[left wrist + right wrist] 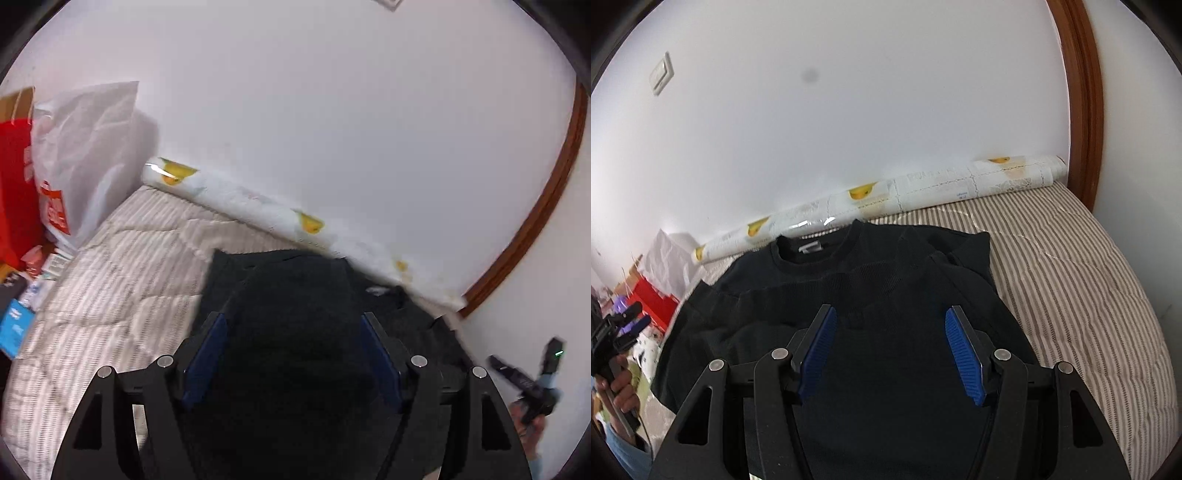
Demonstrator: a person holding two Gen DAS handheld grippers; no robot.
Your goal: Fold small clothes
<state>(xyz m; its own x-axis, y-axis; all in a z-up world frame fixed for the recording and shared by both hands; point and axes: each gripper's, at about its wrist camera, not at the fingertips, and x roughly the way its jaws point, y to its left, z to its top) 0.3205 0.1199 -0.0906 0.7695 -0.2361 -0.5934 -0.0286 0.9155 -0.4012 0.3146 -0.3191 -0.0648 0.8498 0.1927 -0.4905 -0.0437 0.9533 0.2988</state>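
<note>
A black sweatshirt lies flat on a bed with a striped quilt. Its round collar, with a white label inside, points toward the white wall, and the garment's long axis runs from that collar back toward the camera. A ribbed band of the fabric lies across the chest just below the collar, so the lower part looks folded up over the upper part. A sleeve is tucked in on each side of the body, giving a roughly rectangular outline.

The right gripper hovers over the sweatshirt's near half, on the side away from the collar. Its blue-padded fingers stand wide apart with nothing between them but the cloth beneath; whether they touch the fabric cannot be told.

The left gripper is also spread wide above the dark cloth, which fills the space between its fingers.

Beyond the collar, a roll of white wrapping paper with yellow fruit prints lies along the foot of the wall, nearly touching the garment's top edge. A brown wooden frame rises at the right end of that roll. Past the roll's left end sit a white plastic bag and a red box.
</note>
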